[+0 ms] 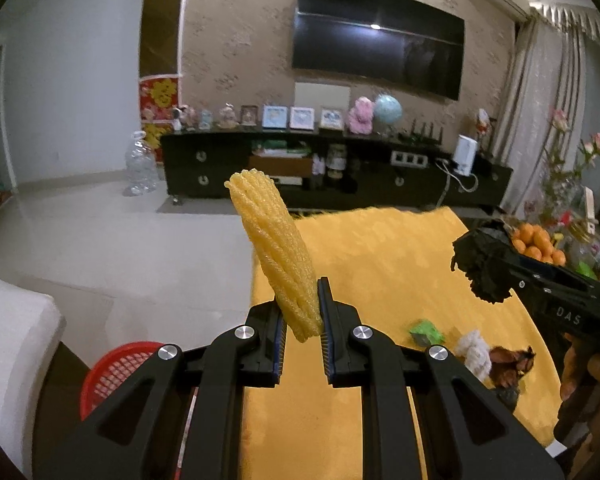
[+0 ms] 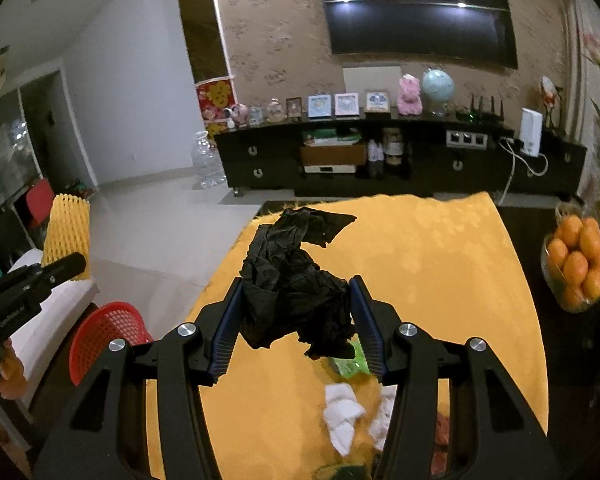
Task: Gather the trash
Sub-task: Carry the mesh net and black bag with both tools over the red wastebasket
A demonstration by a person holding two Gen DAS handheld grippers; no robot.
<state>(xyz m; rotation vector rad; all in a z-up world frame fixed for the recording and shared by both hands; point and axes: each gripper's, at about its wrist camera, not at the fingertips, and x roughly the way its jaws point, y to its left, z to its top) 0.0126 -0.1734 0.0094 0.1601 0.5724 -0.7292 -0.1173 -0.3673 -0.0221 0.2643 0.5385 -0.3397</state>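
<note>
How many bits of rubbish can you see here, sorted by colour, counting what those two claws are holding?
Yellow: 1, foam net in the left gripper
Black: 1, crumpled bag in the right gripper
Green: 1, wrapper on the table
White: 1, tissue wad
Brown: 1, scrap
Total: 5

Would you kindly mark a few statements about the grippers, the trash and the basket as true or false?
1. The left gripper is shut on a yellow foam net. True.
2. The right gripper is empty. False: it holds a crumpled black plastic bag.
3. The red basket stands on the yellow tablecloth. False: it sits beside the table, off the cloth's left edge.
4. White tissues lie on the tablecloth. True.
5. The bowl at the right holds apples. False: the bowl of oranges holds oranges.
</note>
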